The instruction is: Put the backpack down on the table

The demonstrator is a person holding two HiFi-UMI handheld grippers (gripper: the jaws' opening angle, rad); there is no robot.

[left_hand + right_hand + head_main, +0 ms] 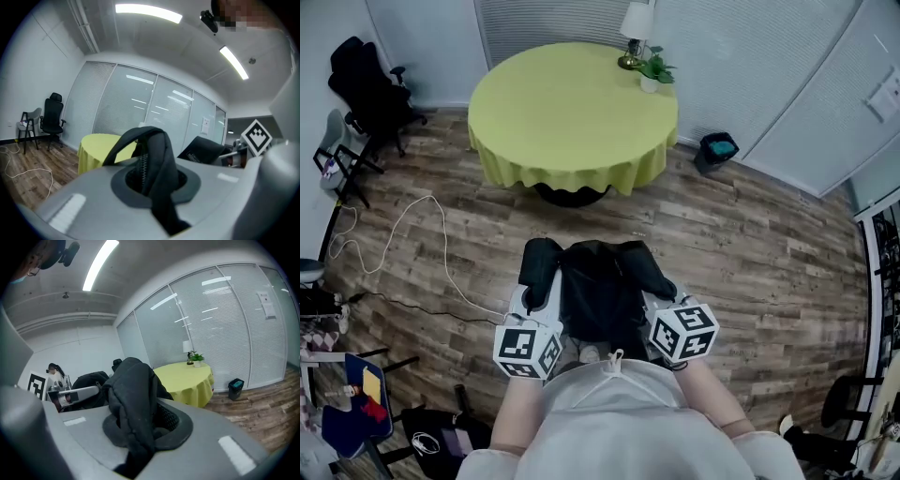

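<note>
A black backpack (602, 286) hangs in the air between my two grippers, above the wood floor and short of the round table with the yellow-green cloth (572, 111). My left gripper (536, 298) is shut on a black strap (157, 164) that loops up out of its jaws. My right gripper (661, 298) is shut on a thick padded shoulder strap (131, 401). In the right gripper view the table (187, 378) stands ahead to the right; in the left gripper view the table (96, 150) shows ahead behind the strap.
A lamp (635, 33) and a small potted plant (653, 70) stand on the table's far right edge. A dark bin (716, 150) sits right of the table. Black office chairs (370, 89) stand at the left wall, and a white cable (412, 234) lies on the floor.
</note>
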